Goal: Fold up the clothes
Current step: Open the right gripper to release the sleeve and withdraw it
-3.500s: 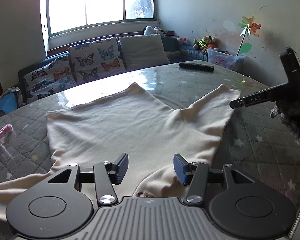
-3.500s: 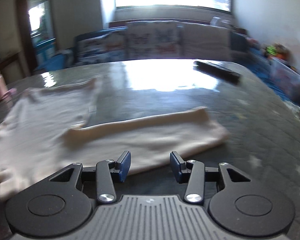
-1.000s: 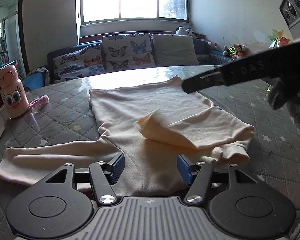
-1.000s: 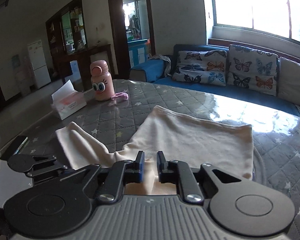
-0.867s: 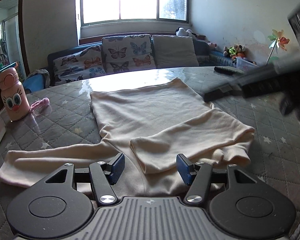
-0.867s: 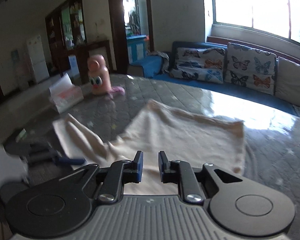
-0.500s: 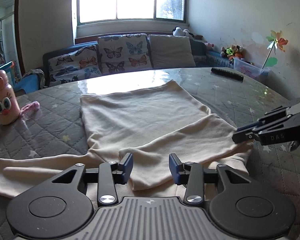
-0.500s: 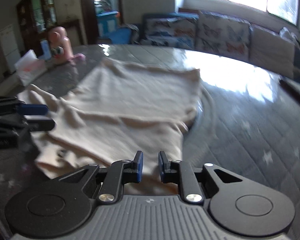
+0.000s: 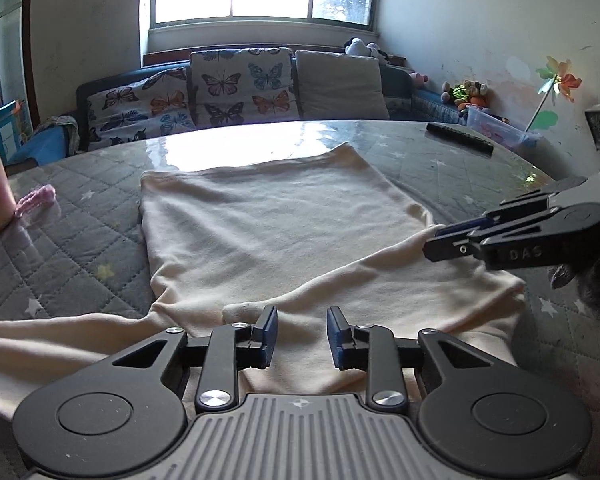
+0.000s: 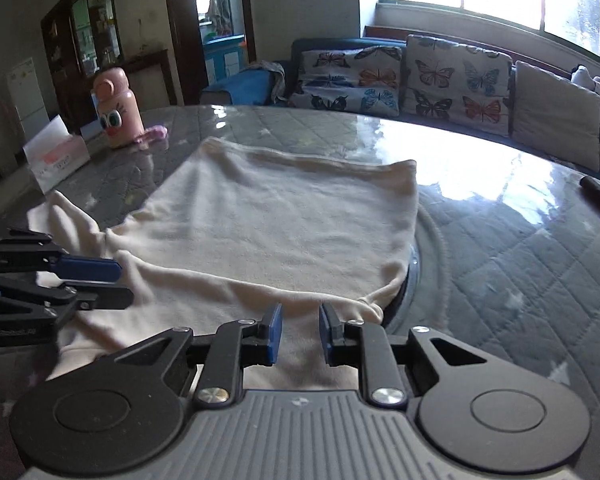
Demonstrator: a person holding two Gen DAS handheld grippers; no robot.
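You are working over a cream long-sleeved top [image 9: 268,224] that is lying flat on the quilted grey table cover [image 9: 72,240], with its right sleeve [image 9: 380,280] folded across the body and its left sleeve [image 9: 60,344] still stretching out to the side. Your left gripper [image 9: 300,334] is hovering at the near edge of the folded sleeve; its jaws have just been closing, yet the blue pads [image 9: 269,334] are standing apart with the cloth lying beneath them, not pinched. Your right gripper [image 10: 299,334] is pointing down at the top's near right corner, with its fingers narrowly parted and gripping nothing. A pink cartoon bottle [image 10: 118,114] and a tissue box [image 10: 58,154] are standing well apart from the garment.
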